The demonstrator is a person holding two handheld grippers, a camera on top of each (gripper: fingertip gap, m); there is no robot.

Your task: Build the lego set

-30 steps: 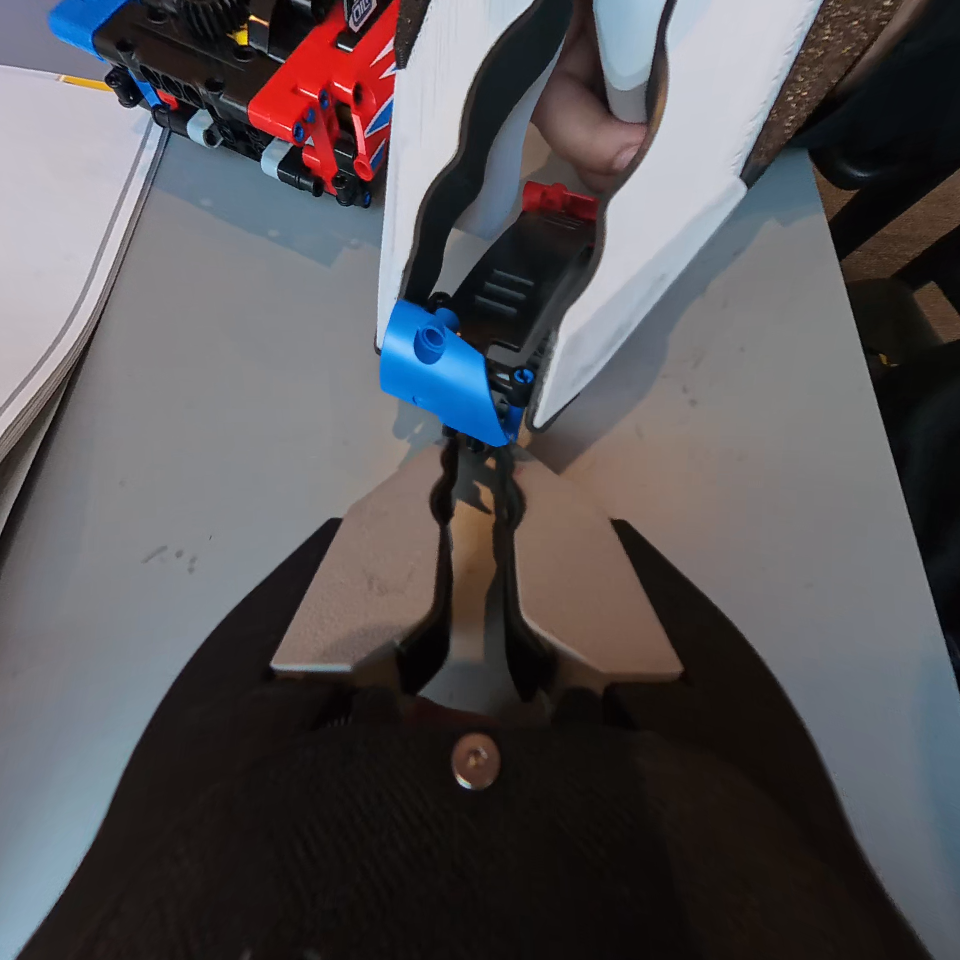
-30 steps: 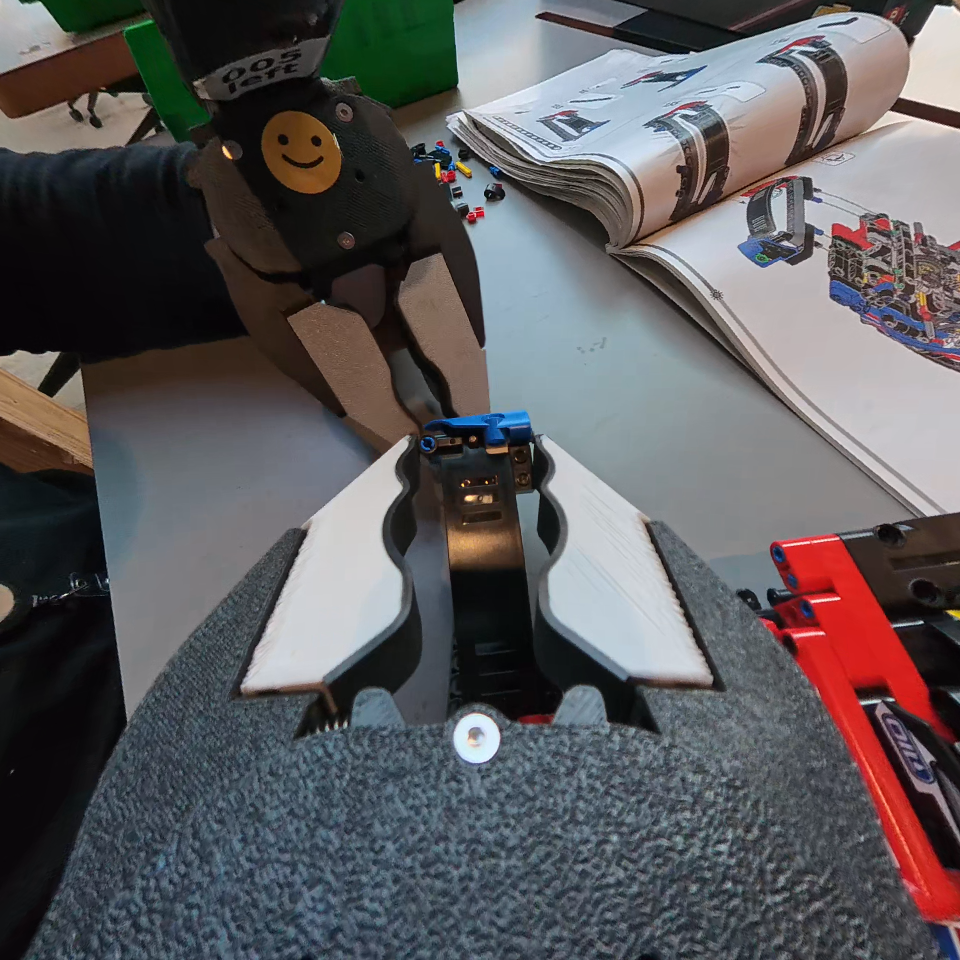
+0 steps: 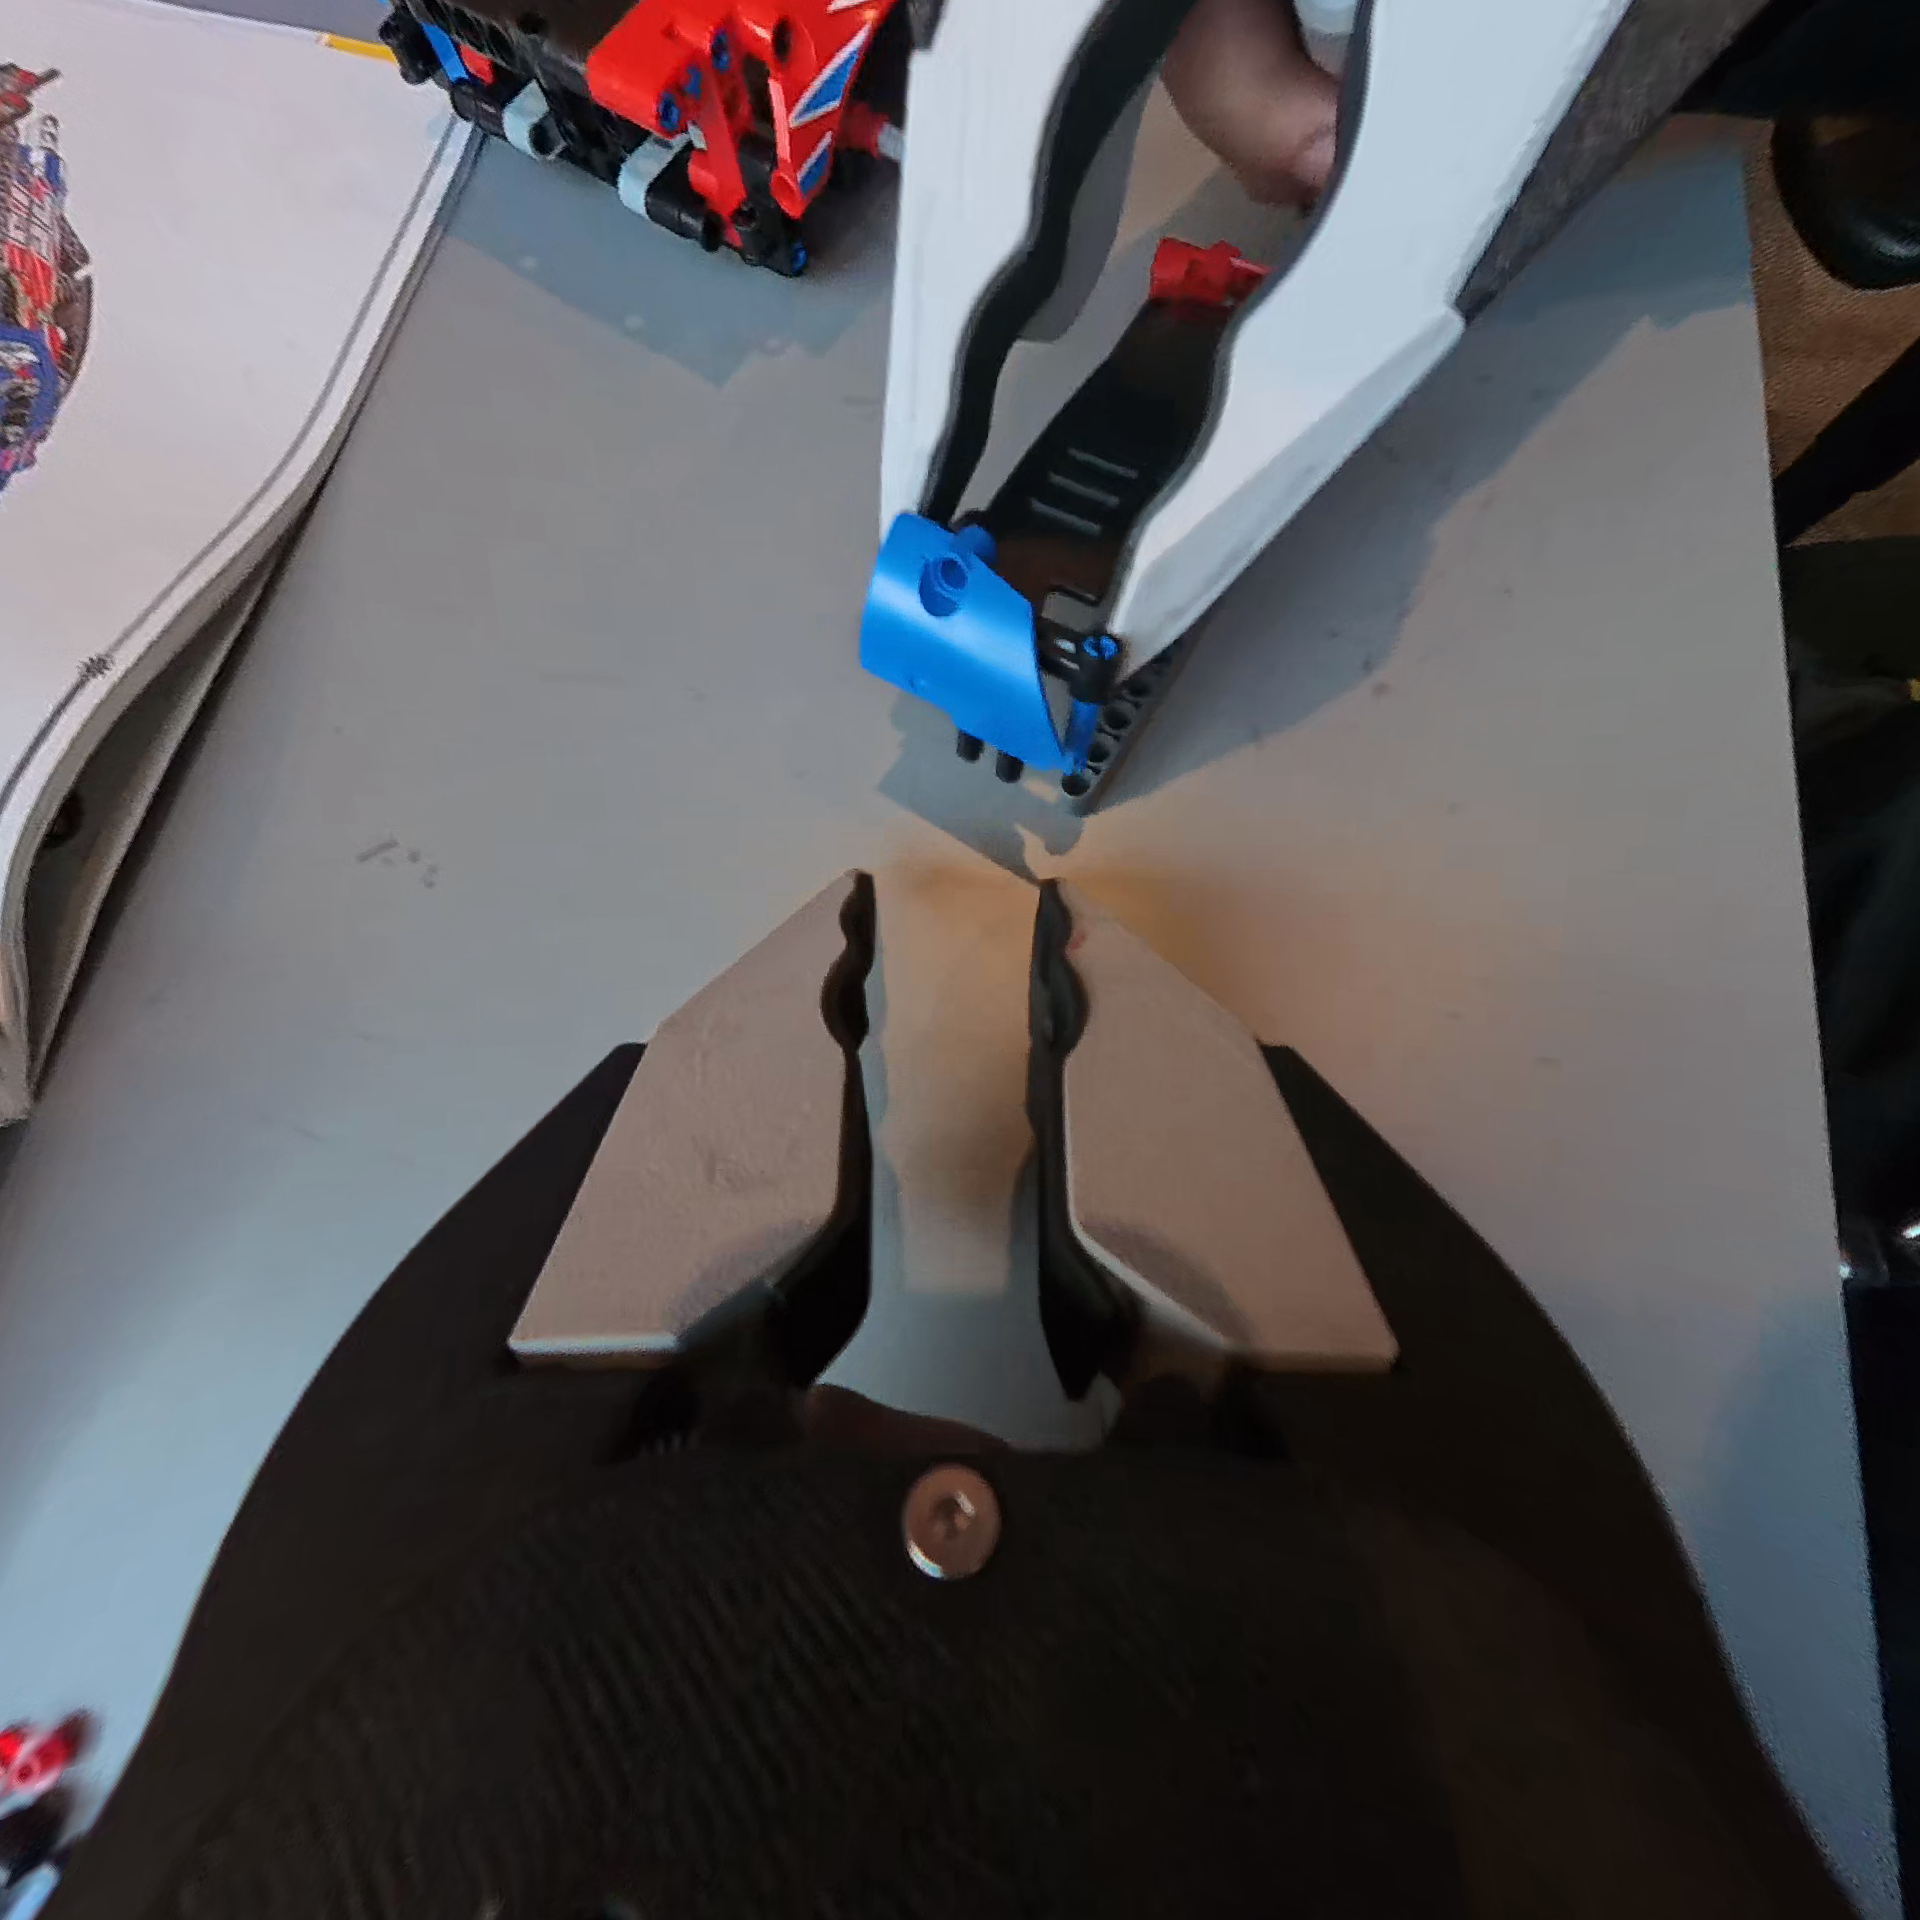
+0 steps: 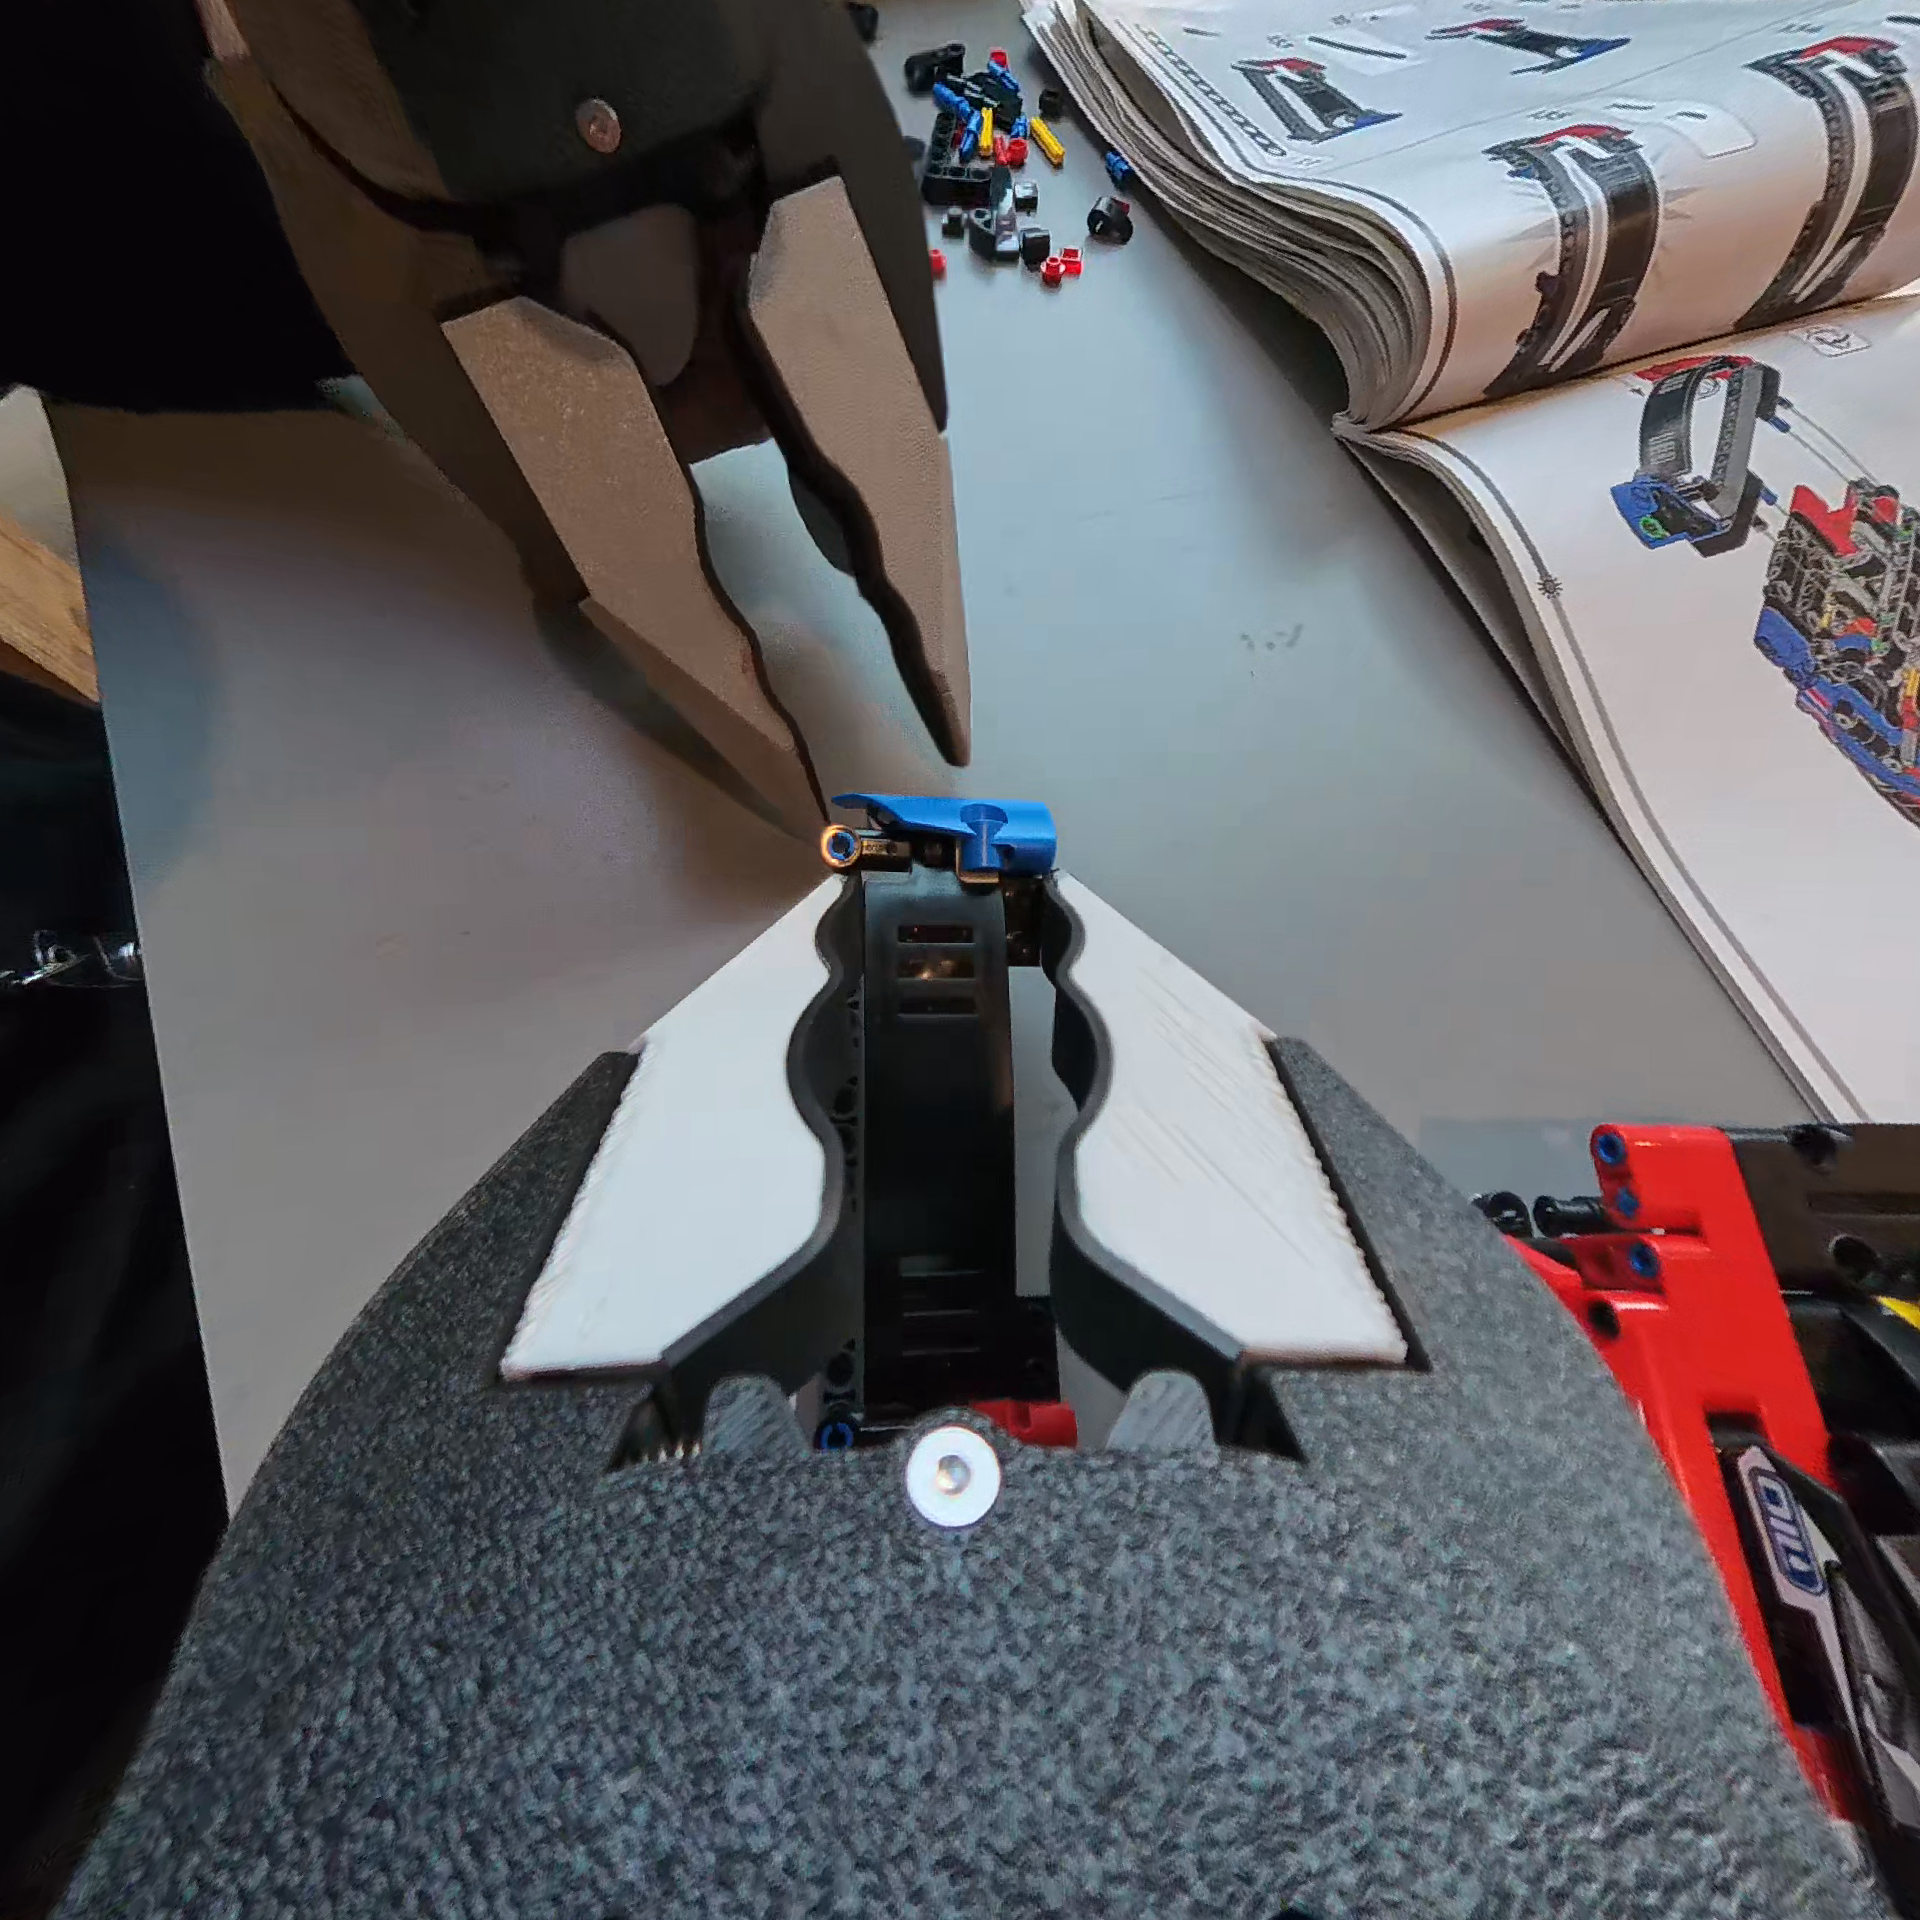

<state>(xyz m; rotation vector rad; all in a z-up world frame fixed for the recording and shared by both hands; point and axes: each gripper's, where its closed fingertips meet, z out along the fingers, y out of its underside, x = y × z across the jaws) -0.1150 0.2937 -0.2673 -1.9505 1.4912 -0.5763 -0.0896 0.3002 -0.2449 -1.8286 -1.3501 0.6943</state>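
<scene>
My right tongs [image 4: 940, 883] pinch a long black lego piece [image 4: 940, 1122] capped by a blue panel [image 3: 951, 649], held above the grey table [image 3: 582, 727]. My left tongs [image 3: 956, 883] hang spread and empty just beside its tip. The red model [image 3: 727, 114] and open instruction book [image 4: 1558, 260] lie nearby.

I've pulled my left gripper [image 3: 956, 883] back off the blue-capped black piece [image 3: 956, 644]; its jaws have parted and hold nothing.
</scene>
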